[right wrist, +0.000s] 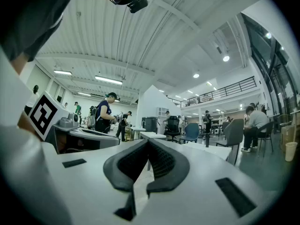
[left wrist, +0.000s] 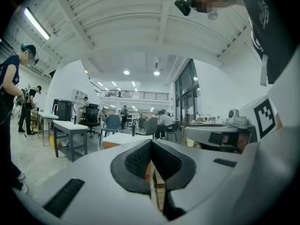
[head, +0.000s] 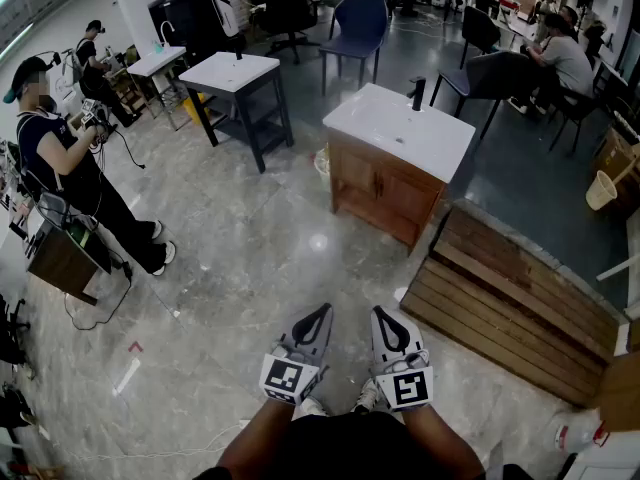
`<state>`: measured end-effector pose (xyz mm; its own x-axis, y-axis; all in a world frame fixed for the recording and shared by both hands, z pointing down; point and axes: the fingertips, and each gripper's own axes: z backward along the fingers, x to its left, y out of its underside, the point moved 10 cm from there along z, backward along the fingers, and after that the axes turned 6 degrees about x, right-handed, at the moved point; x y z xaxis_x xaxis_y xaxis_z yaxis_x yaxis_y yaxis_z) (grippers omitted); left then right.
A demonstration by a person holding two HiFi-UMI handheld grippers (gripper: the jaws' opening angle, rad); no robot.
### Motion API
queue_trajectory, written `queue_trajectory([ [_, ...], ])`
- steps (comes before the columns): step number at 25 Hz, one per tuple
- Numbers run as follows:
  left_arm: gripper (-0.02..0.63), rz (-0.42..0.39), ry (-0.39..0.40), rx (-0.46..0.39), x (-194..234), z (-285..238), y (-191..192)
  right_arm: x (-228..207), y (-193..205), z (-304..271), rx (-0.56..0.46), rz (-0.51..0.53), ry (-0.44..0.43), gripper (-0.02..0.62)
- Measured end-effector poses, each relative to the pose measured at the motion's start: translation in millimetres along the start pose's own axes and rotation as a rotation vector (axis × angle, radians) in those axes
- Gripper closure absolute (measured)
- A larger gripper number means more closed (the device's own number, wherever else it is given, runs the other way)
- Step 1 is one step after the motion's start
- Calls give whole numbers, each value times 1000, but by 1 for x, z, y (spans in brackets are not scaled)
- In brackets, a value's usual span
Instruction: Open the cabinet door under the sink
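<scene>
Well ahead of the left gripper [head: 320, 315] and right gripper [head: 382, 317], the sink cabinet [head: 383, 184] stood with its doors closed. Both grippers were pressed together, empty, side by side.

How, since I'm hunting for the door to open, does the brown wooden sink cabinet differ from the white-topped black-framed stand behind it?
The brown wooden sink cabinet is closed in below by shut wooden doors; the white-topped black-framed stand is open underneath, just legs and rails. The cabinet stands nearer the camera, the stand farther back and left. Both carry a flat white top.
</scene>
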<state>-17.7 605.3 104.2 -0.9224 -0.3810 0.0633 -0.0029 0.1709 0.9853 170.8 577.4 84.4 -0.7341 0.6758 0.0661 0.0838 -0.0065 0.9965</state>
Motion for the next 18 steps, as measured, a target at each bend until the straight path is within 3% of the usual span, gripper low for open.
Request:
queue_trajectory([
  [18,583,-10,-7,20,-12,-36,7,-39,20,0,-17,-36,13,572],
])
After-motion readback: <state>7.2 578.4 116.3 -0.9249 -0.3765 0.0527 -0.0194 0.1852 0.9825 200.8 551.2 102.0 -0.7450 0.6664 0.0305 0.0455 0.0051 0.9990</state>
